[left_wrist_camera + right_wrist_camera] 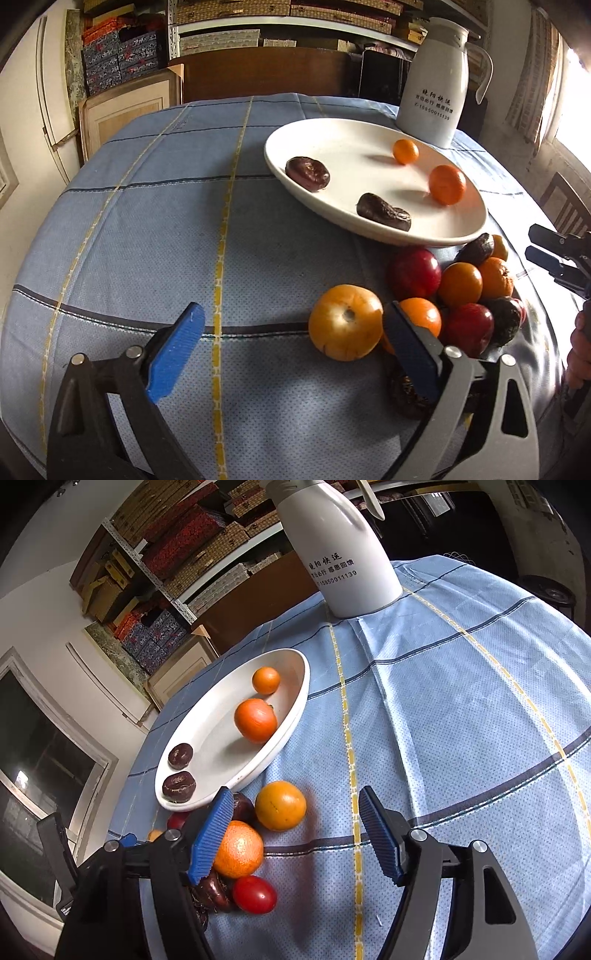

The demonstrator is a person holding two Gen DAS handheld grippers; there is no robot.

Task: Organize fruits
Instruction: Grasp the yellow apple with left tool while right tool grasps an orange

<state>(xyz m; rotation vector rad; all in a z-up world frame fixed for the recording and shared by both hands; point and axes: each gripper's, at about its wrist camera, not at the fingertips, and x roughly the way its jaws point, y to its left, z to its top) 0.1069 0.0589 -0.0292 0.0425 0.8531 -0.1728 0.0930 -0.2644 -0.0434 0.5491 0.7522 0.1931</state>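
Fruits: a loose pile (458, 299) lies on the desk (147, 240) just beside the plate (332, 129), with four pieces already on the plate.
Left gripper (295, 339): jaws wide apart, empty, low over the desk; the persimmon (345, 321) sits just inside the right pad.
Right gripper (295, 834): jaws wide apart, empty; its left pad overlaps the pile's edge, and an orange (280, 805) lies between the pads, farther out.
Pile: oranges, red apples (413, 273), dark wrinkled fruits and a red tomato (255, 893), touching one another.
Plate: two orange fruits (447, 184) at one end, two dark ones (307, 173) at the other, apart.
Jug (436, 85): white, upright behind the plate.
Handling: round pieces probably roll and slip, so pads should close across the widest middle; persimmon and tomato look soft, so a light squeeze; the dark ones look firm and light.
Risk: pulling one piece may set its neighbours rolling.
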